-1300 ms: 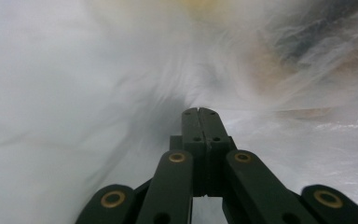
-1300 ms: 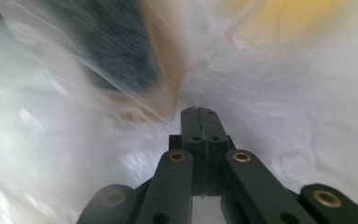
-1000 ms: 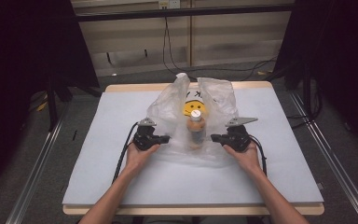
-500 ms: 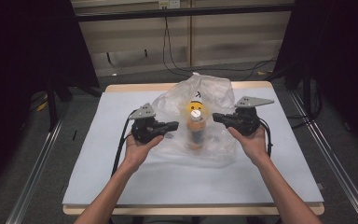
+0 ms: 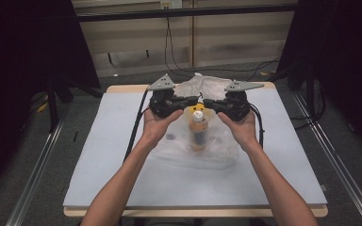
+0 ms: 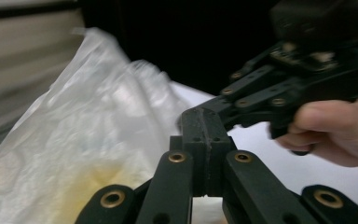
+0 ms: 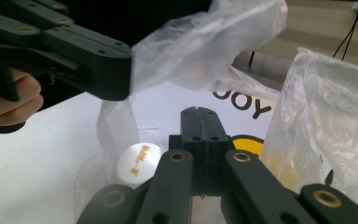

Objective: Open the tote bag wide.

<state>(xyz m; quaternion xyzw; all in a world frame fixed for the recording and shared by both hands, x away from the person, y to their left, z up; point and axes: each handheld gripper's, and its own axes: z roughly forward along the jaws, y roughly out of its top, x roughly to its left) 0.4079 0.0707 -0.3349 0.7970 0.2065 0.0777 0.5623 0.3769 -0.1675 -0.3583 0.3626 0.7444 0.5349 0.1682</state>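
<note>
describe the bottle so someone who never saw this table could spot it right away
Start at the pale table and find the crumpled clear plastic bag near its middle, between the person's two hands. The bottle stands inside that bag, just below where the left claw and right claw meet. Its white cap and orange-brown body make it the one solid, coloured thing amid see-through film.

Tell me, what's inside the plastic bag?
Inside the bag stands an orange bottle with a white cap. The crinkly plastic hides whatever else might be in there.
</note>
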